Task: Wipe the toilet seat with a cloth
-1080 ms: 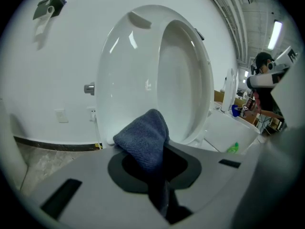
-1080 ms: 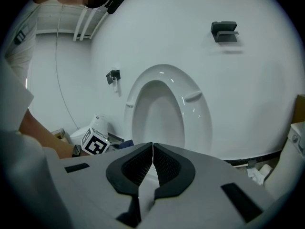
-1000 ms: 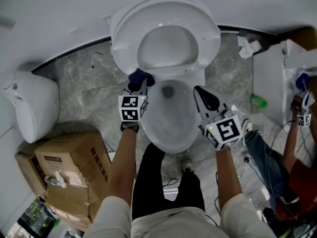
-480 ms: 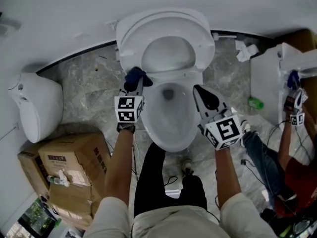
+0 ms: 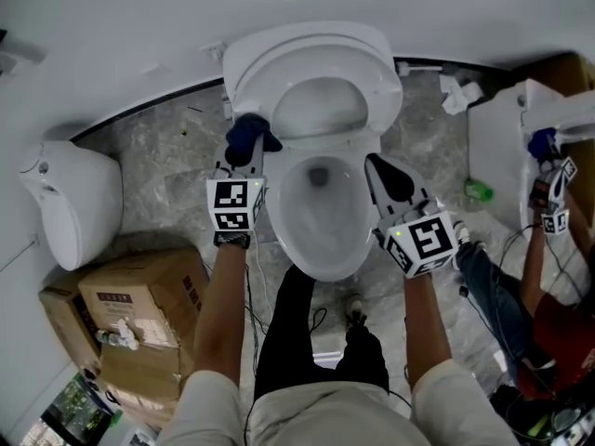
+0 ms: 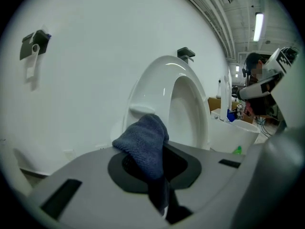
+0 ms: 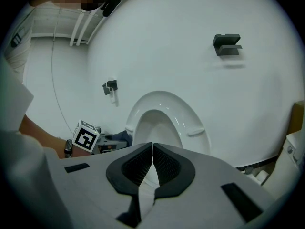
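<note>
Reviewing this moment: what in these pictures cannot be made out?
Whether the cloth touches the toilet seat: head view, the left gripper covers that spot; left gripper view, the cloth blocks it.
Print on the cardboard box: head view, too small.
Second person: head view, cut off by right edge.

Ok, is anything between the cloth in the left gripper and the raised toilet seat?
Nothing visible does. The cloth, clamped in the left gripper, is right by the lower left edge of the raised seat. The right gripper, shut and empty, is off over the right side of the bowl.
</note>
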